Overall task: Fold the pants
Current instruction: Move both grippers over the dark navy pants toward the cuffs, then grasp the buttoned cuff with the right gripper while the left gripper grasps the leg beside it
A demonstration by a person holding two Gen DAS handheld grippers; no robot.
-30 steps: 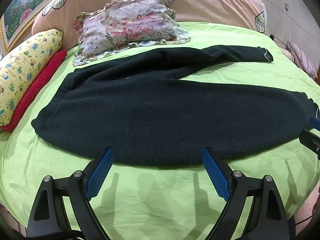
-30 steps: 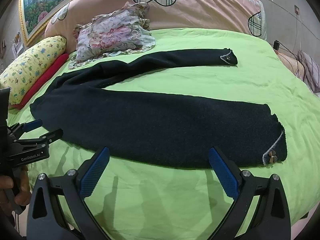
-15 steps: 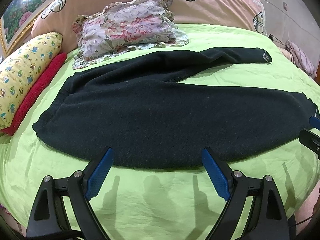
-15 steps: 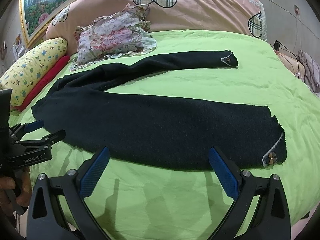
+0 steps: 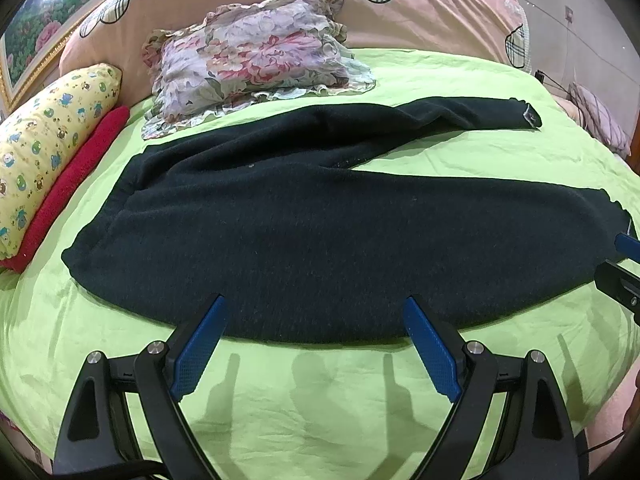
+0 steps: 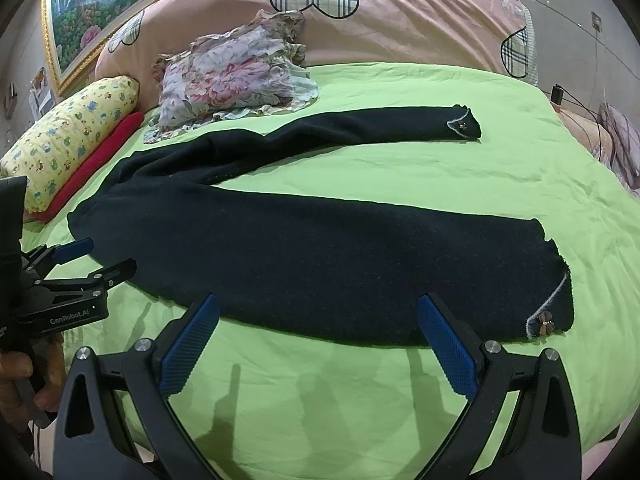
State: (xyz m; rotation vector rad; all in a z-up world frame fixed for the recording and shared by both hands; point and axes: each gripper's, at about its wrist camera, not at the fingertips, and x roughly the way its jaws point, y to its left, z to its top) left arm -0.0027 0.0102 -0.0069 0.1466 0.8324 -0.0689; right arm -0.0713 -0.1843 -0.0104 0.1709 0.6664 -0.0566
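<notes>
Black pants (image 5: pixel 320 240) lie flat on the green bed (image 5: pixel 320 400), long axis left-to-right across mid-frame, just beyond my left gripper (image 5: pixel 314 344) and right gripper (image 6: pixel 318 344), both jaws apart, empty.

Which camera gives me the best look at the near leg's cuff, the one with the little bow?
The right wrist view. There the near cuff of the pants lies fully visible, with its pale trim and bow. In the left wrist view that cuff is squeezed against the right edge, partly behind the right gripper, and the bow is not visible.
</notes>
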